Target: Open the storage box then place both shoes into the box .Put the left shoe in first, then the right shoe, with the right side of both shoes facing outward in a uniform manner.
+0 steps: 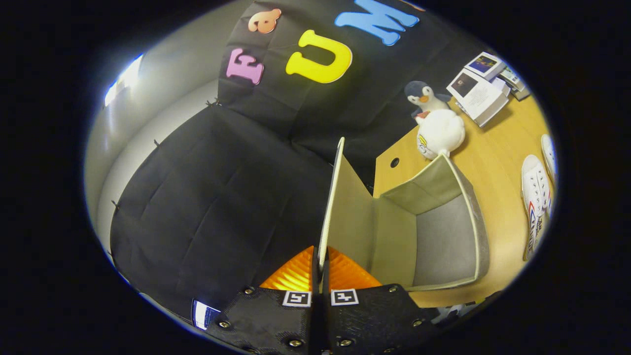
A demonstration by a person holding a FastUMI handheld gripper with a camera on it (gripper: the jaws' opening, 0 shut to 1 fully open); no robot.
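We note the desk (498, 162) as the largest item, wood-toned, carrying everything else. On it stands the storage box (443, 236), a fabric-sided cube lying open toward us, its grey interior bare. Its lid (345, 207) stands swung up on edge, and the gripper (320, 268) has both fingers closed on the lid's near edge, the thin panel pinched between them.

Judgement: the lid looks like light board under cloth, stiff enough to swing as one piece but apt to flex or slip if pulled sideways; a hold near the middle of its free edge seems best. The box itself likely weighs little and could slide on the desk.

Beyond the box sit a white plush toy (440, 133) and a plush penguin (423, 96), with a stack of booklets (479, 93) further off. Well apart from the box, toward the desk's far side, lie two white canvas shoes (535, 197). These should be soft and light; we would grip at the heel collar. Neither shoe is in the box yet.
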